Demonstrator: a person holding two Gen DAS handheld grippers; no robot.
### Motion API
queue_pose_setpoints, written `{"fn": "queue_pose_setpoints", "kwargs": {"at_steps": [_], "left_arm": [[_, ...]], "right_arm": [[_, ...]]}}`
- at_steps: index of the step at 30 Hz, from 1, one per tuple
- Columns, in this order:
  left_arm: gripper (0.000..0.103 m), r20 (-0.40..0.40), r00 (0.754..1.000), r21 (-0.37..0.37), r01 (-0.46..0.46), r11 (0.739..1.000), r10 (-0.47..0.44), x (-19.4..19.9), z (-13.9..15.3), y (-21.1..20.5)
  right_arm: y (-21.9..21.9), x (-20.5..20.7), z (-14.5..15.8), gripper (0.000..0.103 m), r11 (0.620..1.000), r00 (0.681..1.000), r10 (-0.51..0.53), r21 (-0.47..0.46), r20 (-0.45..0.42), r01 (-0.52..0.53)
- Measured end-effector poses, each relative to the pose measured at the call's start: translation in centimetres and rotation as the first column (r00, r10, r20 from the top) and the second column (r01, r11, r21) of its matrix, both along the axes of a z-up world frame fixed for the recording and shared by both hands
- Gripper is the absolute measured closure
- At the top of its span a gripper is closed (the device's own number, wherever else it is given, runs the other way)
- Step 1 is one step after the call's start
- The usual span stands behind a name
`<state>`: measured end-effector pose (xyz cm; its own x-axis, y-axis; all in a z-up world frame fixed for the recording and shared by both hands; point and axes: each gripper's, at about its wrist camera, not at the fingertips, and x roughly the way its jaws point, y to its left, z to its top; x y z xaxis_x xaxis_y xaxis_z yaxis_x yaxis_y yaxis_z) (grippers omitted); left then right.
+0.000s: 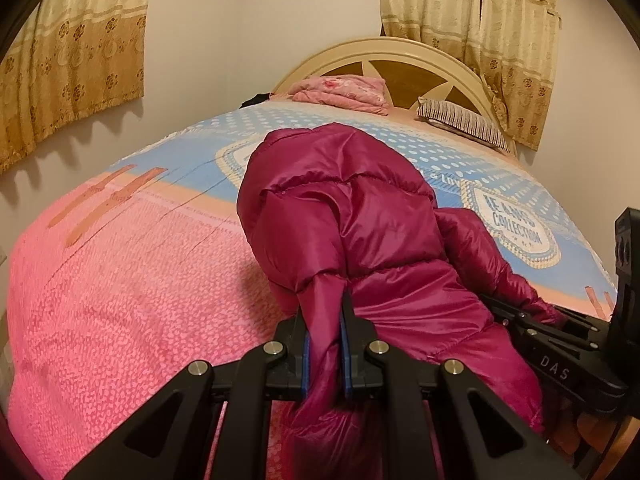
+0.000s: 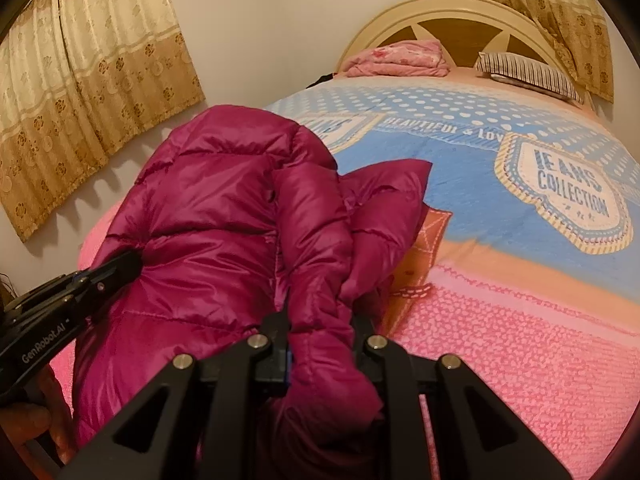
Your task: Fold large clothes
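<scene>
A shiny magenta puffer jacket lies lengthwise on the bed, its far part bunched up and one sleeve trailing off to the right. My left gripper is shut on a fold of its near edge, the fabric pinched between the blue pads. In the right wrist view the same jacket fills the left half of the picture. My right gripper is shut on another thick fold of it. Each gripper shows in the other's view: the right gripper at the far right, the left gripper at the far left.
The bed wears a pink and blue cover printed "JEANS COLLECTION". A folded pink blanket and a striped pillow lie by the cream headboard. Beige curtains hang on the walls behind. A hand holds the left gripper.
</scene>
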<state>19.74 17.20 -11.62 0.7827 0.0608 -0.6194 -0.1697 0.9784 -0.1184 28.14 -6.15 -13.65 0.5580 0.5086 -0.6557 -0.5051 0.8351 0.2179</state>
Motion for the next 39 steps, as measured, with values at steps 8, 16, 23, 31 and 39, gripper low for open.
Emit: {"fn": "queue_pose_setpoints", "kwargs": {"at_steps": [8,16,23,31,39], "left_arm": [[0.089,-0.051,0.999,0.022,-0.013,1.0,0.014,0.5,-1.8,0.7],[0.069,-0.068,0.997,0.034,-0.03,0.999,0.032,0.6,-3.7,0.8],[0.038,-0.085,0.993,0.022,-0.082,0.996,0.084,0.4,-4.0,1.0],[0.038,-0.046,0.996,0.021,-0.078,0.997,0.079,-2.1,-1.4,0.9],[0.037,0.11,0.993,0.05,-0.057,0.997,0.051,-9.2,5.5,-0.4]], "right_arm": [[0.9,0.5,-1.1,0.083,1.0,1.0,0.006,-0.018,-0.022,-0.006],[0.7,1.2,-2.8,0.081,0.999,0.998,-0.003,-0.035,-0.067,0.0],[0.4,1.4,-3.5,0.071,0.999,0.996,-0.011,-0.038,-0.094,0.007],[-0.4,0.4,-1.9,0.064,0.999,0.997,-0.035,-0.029,-0.074,0.033],[-2.4,-7.2,4.7,0.046,0.999,0.995,-0.036,-0.013,0.088,0.038]]}}
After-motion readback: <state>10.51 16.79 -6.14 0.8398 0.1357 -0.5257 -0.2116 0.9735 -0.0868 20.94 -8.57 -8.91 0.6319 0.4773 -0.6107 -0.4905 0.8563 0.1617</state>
